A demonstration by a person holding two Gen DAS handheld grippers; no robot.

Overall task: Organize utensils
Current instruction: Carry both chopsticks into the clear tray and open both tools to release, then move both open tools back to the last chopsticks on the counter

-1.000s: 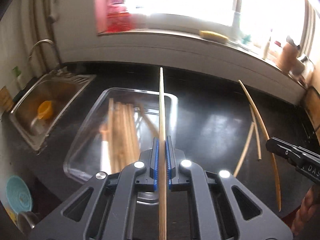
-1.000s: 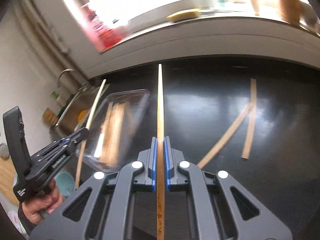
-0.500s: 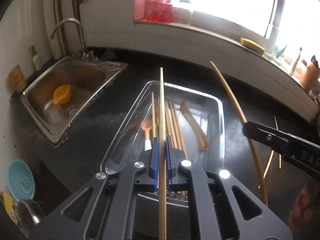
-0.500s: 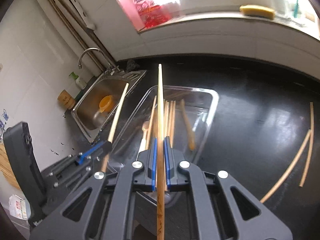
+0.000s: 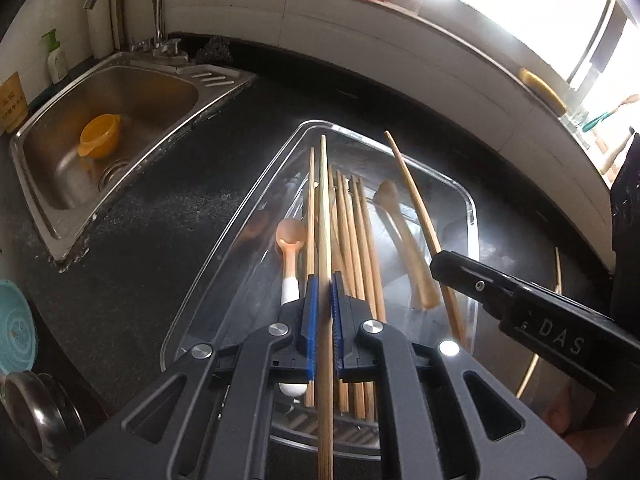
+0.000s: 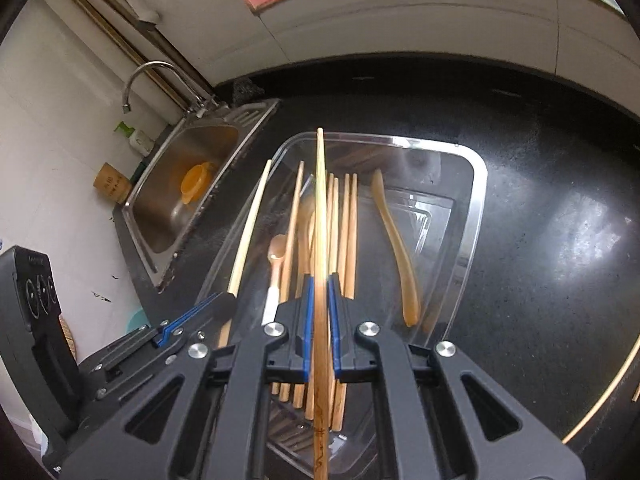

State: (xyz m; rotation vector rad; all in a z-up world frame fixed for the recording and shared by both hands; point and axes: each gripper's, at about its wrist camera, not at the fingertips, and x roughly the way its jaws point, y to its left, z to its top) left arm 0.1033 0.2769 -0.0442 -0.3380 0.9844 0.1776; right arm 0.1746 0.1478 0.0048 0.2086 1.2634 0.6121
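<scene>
Left gripper [image 5: 324, 292] is clamped on one chopstick [image 5: 325, 216] and the right gripper [image 6: 319, 292] on another chopstick [image 6: 320, 208], both poking out over the clear plastic tray [image 5: 472, 216] on the black bench [image 5: 140, 264]. A sink [image 5: 224, 84] with an orange cup [image 5: 100, 136] sits just left. Tray holds loose chopsticks [image 5: 360, 232], a pinkish spoon [image 5: 291, 240] and a wooden spoon [image 6: 394, 240]; their near ends are hidden behind the grippers.

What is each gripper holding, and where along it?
Left gripper and right gripper each pinch one chopstick partway along its length, the long end pointing forward.
</scene>
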